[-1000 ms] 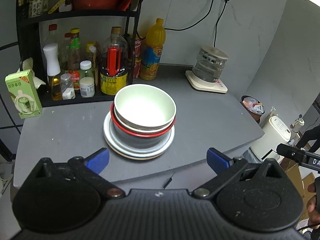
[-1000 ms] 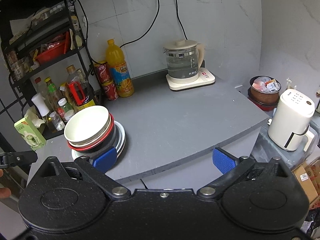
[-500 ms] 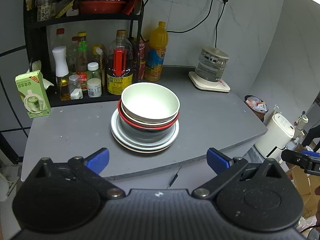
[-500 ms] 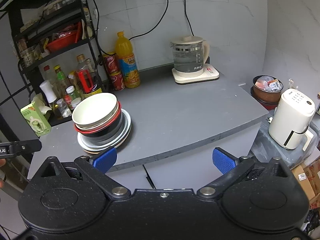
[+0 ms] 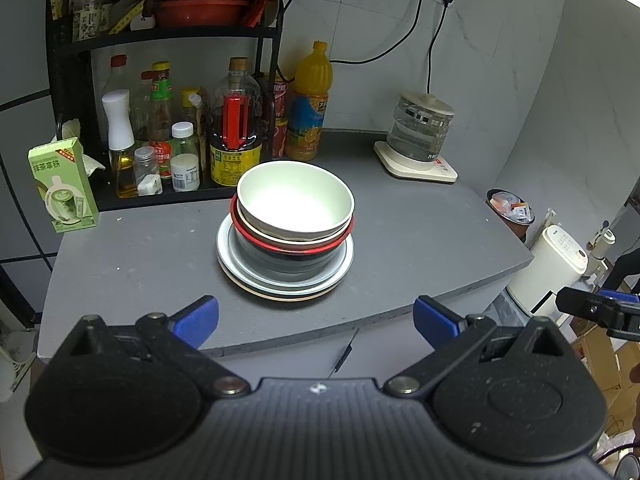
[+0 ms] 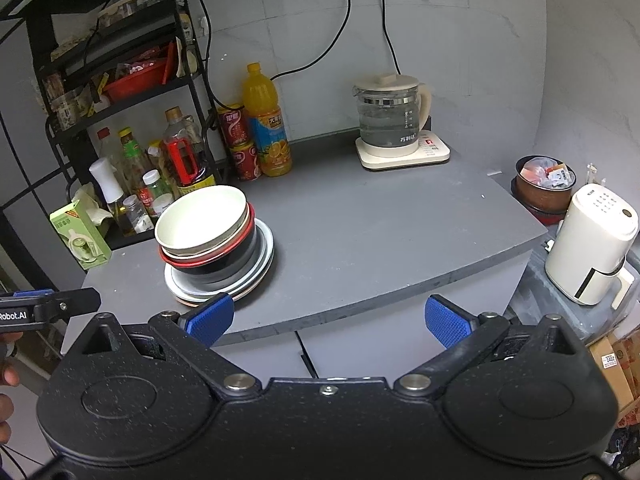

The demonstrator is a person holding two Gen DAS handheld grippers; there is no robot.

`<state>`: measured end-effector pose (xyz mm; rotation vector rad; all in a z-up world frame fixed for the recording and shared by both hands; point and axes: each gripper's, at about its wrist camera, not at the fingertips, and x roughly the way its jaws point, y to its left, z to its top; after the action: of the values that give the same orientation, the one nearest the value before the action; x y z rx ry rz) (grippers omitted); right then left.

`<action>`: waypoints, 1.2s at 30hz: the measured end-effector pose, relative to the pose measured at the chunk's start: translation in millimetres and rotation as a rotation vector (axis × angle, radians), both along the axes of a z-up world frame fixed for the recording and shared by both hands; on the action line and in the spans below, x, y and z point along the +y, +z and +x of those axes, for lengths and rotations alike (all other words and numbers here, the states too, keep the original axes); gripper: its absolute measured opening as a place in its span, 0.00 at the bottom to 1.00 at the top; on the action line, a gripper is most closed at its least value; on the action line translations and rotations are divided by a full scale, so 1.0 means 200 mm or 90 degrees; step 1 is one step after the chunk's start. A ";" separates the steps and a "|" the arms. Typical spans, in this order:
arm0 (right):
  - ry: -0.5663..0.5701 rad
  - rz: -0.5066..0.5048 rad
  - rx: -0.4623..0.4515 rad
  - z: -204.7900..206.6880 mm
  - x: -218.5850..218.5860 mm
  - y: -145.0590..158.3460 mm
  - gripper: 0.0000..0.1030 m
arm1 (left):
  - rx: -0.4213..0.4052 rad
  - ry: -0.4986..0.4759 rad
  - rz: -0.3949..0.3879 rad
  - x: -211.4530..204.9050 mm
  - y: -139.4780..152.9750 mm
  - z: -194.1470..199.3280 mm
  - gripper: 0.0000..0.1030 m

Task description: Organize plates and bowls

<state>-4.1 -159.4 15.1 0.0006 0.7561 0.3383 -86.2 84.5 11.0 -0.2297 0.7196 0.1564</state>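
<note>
Nearest the cameras, the left gripper (image 5: 316,316) and the right gripper (image 6: 327,318) both hang in front of the worktop's near edge, each with its blue-padded fingers spread wide and holding nothing. Just beyond, on the grey worktop (image 5: 420,236), the dishes stand in one stack: pale plates (image 5: 280,286) at the bottom, a dark bowl with a red rim (image 5: 288,248) on them, and a cream bowl (image 5: 295,200) nested on top. Behind the stack, a black rack of bottles (image 5: 168,128), an orange juice bottle (image 6: 266,120) and a glass kettle (image 6: 390,114) line the wall.
</note>
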 end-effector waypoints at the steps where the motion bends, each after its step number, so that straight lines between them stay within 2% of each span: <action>1: 0.001 -0.002 -0.002 0.00 0.00 0.00 1.00 | 0.001 0.000 0.000 0.00 0.00 0.00 1.00; 36: 0.021 -0.006 0.003 0.05 0.02 0.00 1.00 | 0.006 -0.005 0.004 0.03 -0.02 0.05 1.00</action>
<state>5.6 -156.2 15.2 -0.0197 0.7626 0.3669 -76.5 90.3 7.3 -0.2203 0.7291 0.1516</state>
